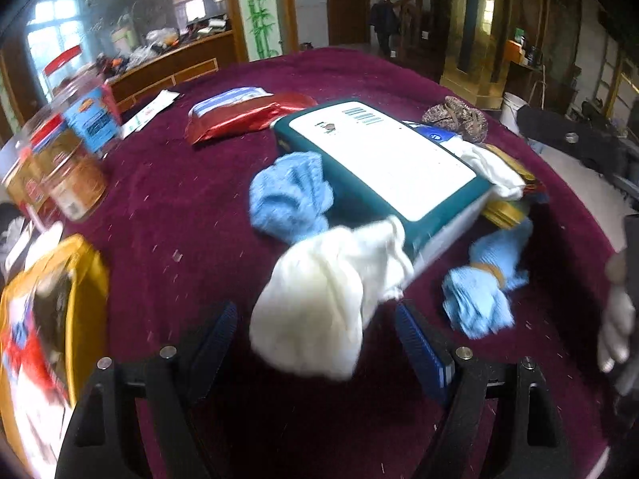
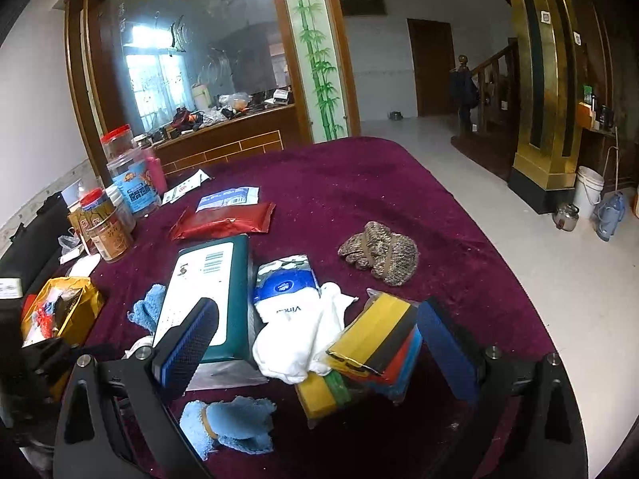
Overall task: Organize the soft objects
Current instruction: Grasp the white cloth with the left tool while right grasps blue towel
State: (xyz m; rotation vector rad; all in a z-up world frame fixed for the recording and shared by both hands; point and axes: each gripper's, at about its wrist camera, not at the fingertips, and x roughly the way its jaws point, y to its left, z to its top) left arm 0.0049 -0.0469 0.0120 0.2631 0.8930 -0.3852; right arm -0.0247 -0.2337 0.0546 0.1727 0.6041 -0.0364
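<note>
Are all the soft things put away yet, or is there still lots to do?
Nothing looks put away yet. The left gripper is open with its fingers around a white cloth, not squeezing it. The right gripper is open and empty. The blue bundle, blue cloth and brown knit bundle lie loose on the table.

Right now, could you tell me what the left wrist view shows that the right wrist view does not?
Only the left view: the open left gripper over a white cloth lying against the teal box, and a gloved hand at the right edge.

Only the right view: the open right gripper, a stack of sponges, and a bucket on the floor.

Both: the teal box, a red packet, the brown gloves, the banded blue cloth and jars.
</note>
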